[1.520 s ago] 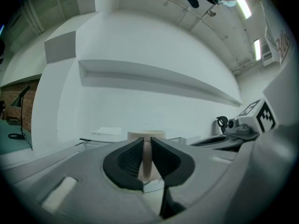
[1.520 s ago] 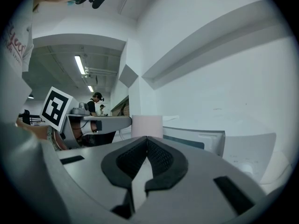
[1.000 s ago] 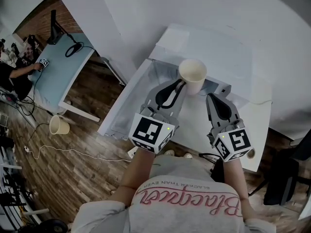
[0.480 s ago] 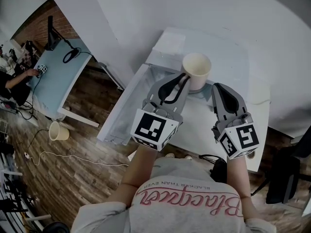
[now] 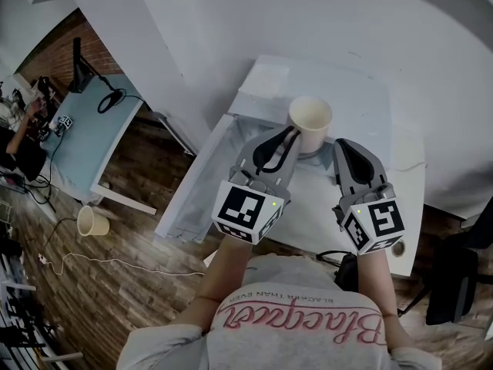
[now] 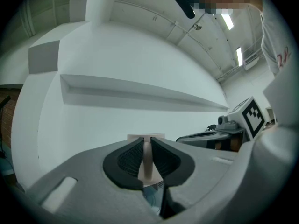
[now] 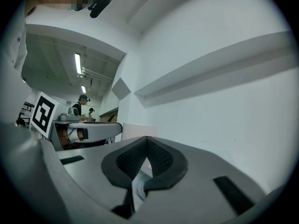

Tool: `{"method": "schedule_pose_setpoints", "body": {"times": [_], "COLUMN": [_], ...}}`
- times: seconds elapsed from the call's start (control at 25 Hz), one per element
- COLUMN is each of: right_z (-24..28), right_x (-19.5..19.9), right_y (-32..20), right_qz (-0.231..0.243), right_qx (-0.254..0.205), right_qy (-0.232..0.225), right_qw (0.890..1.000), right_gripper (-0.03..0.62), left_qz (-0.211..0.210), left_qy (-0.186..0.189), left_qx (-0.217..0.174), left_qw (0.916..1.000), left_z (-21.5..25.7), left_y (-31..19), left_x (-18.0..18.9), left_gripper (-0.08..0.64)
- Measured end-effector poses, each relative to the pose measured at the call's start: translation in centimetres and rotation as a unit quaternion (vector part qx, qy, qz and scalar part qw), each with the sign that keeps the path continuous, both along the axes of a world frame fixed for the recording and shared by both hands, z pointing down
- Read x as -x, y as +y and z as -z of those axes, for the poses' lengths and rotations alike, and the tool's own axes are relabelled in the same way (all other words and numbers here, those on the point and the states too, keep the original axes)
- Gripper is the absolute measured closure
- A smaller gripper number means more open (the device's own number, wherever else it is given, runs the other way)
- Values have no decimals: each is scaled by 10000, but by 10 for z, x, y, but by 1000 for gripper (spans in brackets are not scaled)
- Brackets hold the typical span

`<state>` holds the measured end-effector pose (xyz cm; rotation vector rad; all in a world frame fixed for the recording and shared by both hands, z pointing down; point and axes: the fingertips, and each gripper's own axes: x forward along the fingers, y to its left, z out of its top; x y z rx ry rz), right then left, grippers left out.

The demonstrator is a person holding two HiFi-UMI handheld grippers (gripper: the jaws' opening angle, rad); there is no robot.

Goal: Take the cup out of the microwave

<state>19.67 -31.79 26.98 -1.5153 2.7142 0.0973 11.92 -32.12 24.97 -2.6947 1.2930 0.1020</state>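
Note:
A cream cup (image 5: 310, 118) hangs in the air in front of the white microwave (image 5: 350, 91), its mouth facing up. My left gripper (image 5: 293, 134) is shut on the cup's wall; in the left gripper view a cream strip of the cup (image 6: 147, 158) sits pinched between the black pads. Just right of it my right gripper (image 5: 343, 146) is held level and shut, with nothing between its jaws. In the right gripper view the cup (image 7: 135, 131) shows to the left past the closed pads (image 7: 161, 160).
The microwave's open door (image 5: 196, 187) juts out to the left, below the left gripper. The microwave stands on a white table (image 5: 408, 199). A blue-grey desk (image 5: 92, 126), a paper cup on the wood floor (image 5: 92, 221), a floor cable and a black chair (image 5: 454, 284) surround it.
Both grippers have lifted slightly together, the left one carrying the cup with it. The jaws have kept their states.

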Motion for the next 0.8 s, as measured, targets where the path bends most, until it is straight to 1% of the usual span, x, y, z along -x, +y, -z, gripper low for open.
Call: {"method": "schedule_pose_setpoints", "body": {"times": [0.28,0.8], "right_z": [4,4], "right_x": [-2,-8], "right_y": [-1,-3], "right_qz": [-131,-135], "right_qx": [-91,-100], "right_qy": [56,81], "right_qw": [9999,9998], "right_gripper": [583,583], "left_qz": [-43,-68], "left_qy": [119,285], "left_qx": [-30,-70], "left_qw": [9999,9995], "left_z": [3,6], "left_y": [-2,-4], "left_x": [-1,-5], "left_gripper": [511,510]}}
